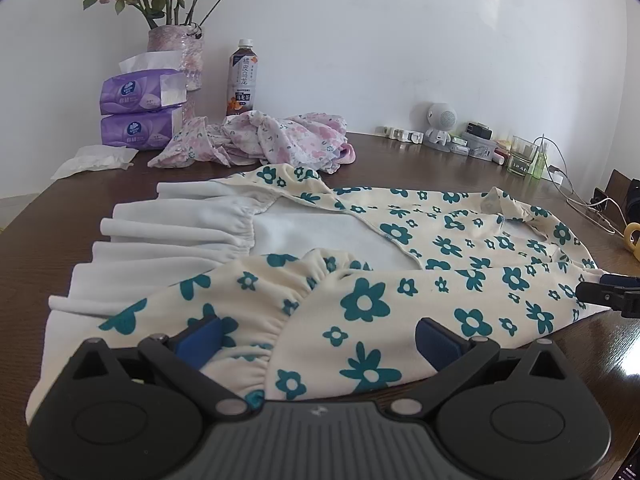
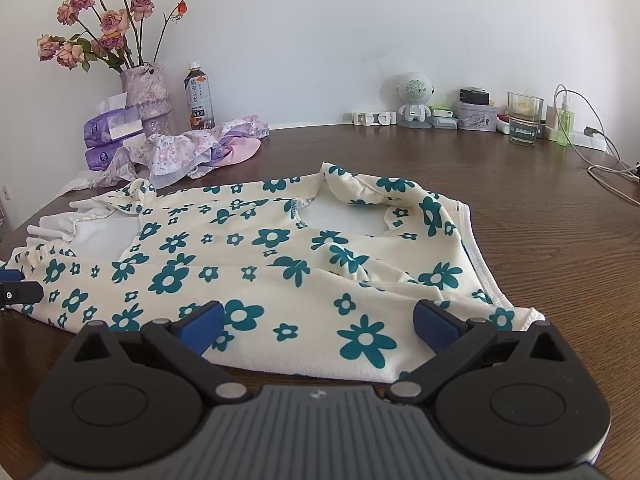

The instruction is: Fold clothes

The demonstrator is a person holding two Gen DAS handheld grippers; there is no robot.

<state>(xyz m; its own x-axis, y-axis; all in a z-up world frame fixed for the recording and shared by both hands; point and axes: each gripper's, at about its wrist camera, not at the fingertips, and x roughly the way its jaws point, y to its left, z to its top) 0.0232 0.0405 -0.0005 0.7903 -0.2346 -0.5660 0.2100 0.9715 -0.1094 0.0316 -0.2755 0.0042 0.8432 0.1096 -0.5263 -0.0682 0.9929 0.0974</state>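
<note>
A cream dress with teal flowers [image 1: 400,264] [image 2: 280,264] lies on the brown table [image 1: 60,232] [image 2: 540,220], its near long edge folded over so the white lining shows at the skirt. My left gripper [image 1: 318,340] is open at the near edge, over the gathered waist. My right gripper [image 2: 318,330] is open at the near edge by the shoulder end. The right gripper's dark tip [image 1: 608,294] shows at the right of the left wrist view. The left gripper's tip [image 2: 18,292] shows at the left of the right wrist view.
A crumpled pink floral garment [image 1: 264,140] [image 2: 200,148] lies behind the dress. Purple tissue packs [image 1: 138,108], a vase of roses [image 1: 176,56], a tea bottle [image 1: 242,80], a white robot speaker [image 2: 414,100], a glass [image 2: 524,118] and cables [image 2: 608,160] line the back.
</note>
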